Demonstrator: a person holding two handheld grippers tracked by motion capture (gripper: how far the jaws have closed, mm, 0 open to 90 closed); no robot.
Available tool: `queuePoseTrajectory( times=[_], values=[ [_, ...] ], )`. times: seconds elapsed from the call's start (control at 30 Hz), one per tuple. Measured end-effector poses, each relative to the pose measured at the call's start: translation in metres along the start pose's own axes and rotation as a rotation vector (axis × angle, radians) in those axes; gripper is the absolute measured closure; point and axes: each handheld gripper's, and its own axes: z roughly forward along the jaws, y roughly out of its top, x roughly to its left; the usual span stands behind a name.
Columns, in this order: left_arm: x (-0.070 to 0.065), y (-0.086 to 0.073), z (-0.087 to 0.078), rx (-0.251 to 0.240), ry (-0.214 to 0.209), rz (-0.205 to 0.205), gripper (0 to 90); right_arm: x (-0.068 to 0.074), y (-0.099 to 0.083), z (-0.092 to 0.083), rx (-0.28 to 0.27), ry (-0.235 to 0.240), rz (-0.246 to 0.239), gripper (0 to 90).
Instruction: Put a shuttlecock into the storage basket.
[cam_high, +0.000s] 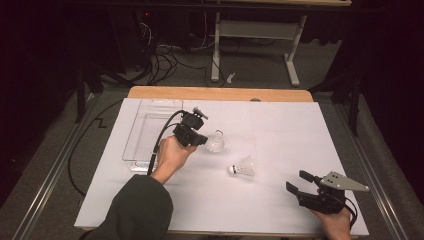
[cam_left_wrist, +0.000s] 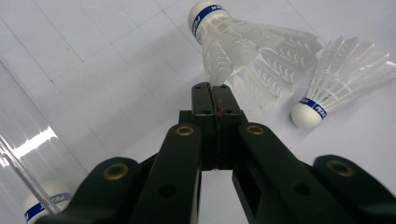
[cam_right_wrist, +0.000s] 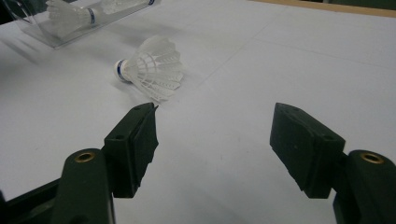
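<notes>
My left gripper is shut, its jaws pinching the skirt edge of a white feather shuttlecock with a blue-banded cork, just right of the clear tray. A second shuttlecock lies on its side on the white table cover near the middle. At the front right, my right gripper stands open and low over the cover with nothing between its jaws. The lying shuttlecock is a short way ahead of it, to the left.
A clear plastic tray sits at the table's left and holds other shuttlecocks. The white cover ends at a wooden table edge at the back. Cables and a desk frame stand on the floor beyond.
</notes>
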Motion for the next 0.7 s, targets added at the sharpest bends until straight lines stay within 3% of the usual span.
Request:
queuePoseTrajectory(
  times=[0.47,0.7],
  values=[
    [0.003,-0.003,-0.012,-0.013,-0.007,0.001,90.0,0.000,0.000,0.000,-0.001,0.000,0.002,32.3],
    [0.004,-0.006,-0.019,-0.027,0.016,-0.004,90.0,0.000,0.000,0.000,0.000,0.000,0.003,32.3]
  ],
)
